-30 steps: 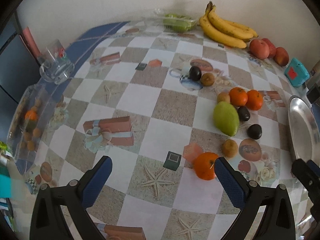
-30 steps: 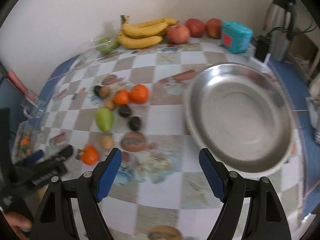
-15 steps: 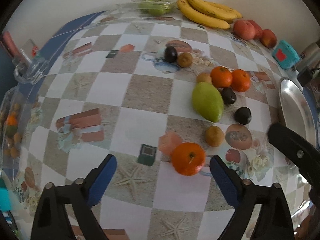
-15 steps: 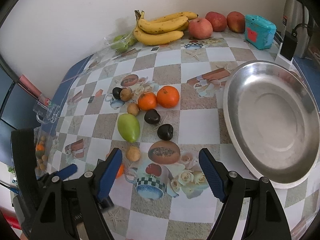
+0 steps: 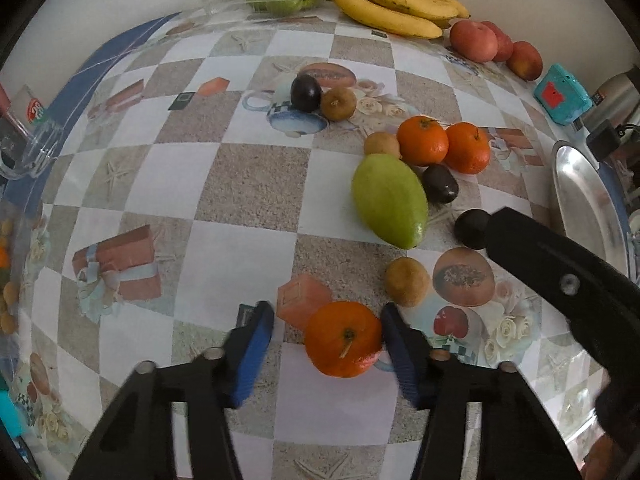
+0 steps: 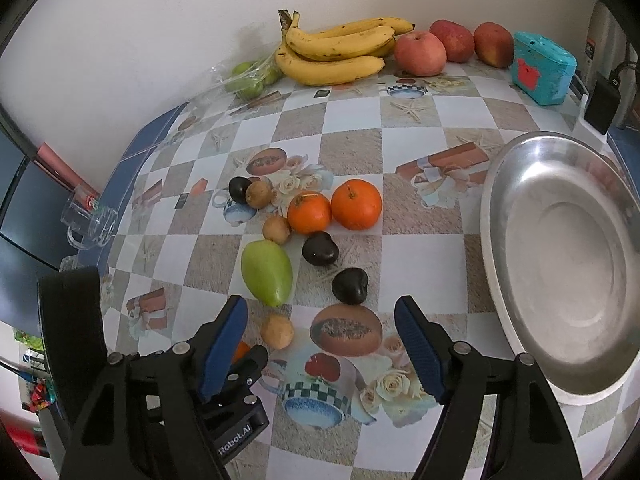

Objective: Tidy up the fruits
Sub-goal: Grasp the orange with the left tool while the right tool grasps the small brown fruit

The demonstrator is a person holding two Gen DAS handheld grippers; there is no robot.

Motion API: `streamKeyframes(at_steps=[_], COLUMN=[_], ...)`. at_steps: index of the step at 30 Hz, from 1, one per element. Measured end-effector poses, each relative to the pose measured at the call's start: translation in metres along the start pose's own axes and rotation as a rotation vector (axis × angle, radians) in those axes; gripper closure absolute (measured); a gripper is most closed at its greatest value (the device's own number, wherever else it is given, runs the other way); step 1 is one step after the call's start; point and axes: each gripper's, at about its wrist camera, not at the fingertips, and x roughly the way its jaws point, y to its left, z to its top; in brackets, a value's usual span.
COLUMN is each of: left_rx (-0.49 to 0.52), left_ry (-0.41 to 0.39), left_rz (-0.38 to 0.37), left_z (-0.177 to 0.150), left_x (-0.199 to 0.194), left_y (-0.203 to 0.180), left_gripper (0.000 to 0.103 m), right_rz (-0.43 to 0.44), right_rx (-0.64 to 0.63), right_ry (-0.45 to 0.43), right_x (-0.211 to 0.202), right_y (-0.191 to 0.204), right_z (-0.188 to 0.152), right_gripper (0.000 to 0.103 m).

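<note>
- Glass mug (image 5: 30, 148) lay tipped at the left edge of the checked tablecloth (image 5: 248, 196), well clear of the fruit.
- Your left gripper (image 5: 326, 338) pointed steeply down near the front edge, its jaws closing around the near orange (image 5: 343, 338); the right pad looked to be at the peel, the left pad still stood off with bare cloth between.
- Just beyond that orange sat a small brown fruit (image 5: 406, 281), and behind it the green mango (image 5: 389, 199) lay on its side toward the middle of the surface.
- Touching the mango's far end, you had a second brown fruit, two oranges (image 6: 334, 208) side by side and a dark plum (image 6: 320, 249); another dark fruit and a brown one sat apart, farther back.
- Your right gripper (image 6: 320, 340) hovered with its jaws apart and slowly narrowing, nothing between them but the printed cloth; a second dark plum (image 6: 351, 286) lay just ahead of its fingers.
- Along the back edge, bagged green fruit, bananas (image 6: 340, 50), three apples (image 6: 420, 53) and a teal box (image 6: 542, 67) ran in a row.
- At the right edge the steel bowl (image 6: 496, 216) held nothing.
</note>
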Motion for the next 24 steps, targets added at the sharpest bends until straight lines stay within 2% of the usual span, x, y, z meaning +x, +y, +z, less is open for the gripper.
streamKeyframes(at_steps=[4, 7, 10, 15, 19, 21, 24], left_rx=[0.012, -0.003, -0.059, -0.178, -0.258, -0.287, -0.317], left_ry=[0.003, 0.0, -0.007, -0.05, -0.07, -0.077, -0.082], left_rz=[-0.017, -0.001, 0.016, 0.073, 0.081, 0.085, 0.082], left_z=[0.002, 0.001, 0.002, 0.005, 0.005, 0.006, 0.004], left_x=[0.002, 0.001, -0.001, -0.009, -0.013, -0.014, -0.018], left_y=[-0.008, -0.004, 0.008, 0.034, 0.052, 0.061, 0.07], left_gripper=[0.064, 0.064, 0.064, 0.064, 0.064, 0.064, 0.064], right_rz=[-0.005, -0.011, -0.029, -0.037, -0.026, -0.01, 0.0], right_rx=[-0.002, -0.006, -0.019, -0.053, -0.103, -0.112, -0.124], right_ry=[0.009, 0.014, 0.019, 0.028, 0.04, 0.044, 0.064], right_x=[0.005, 0.008, 0.009, 0.012, 0.016, 0.018, 0.023], right_y=[0.001, 0.002, 0.002, 0.007, 0.018, 0.022, 0.027], right_z=[0.002, 0.002, 0.002, 0.0, -0.004, -0.005, -0.008], right_gripper=[0.026, 0.026, 0.026, 0.041, 0.045, 0.054, 0.054])
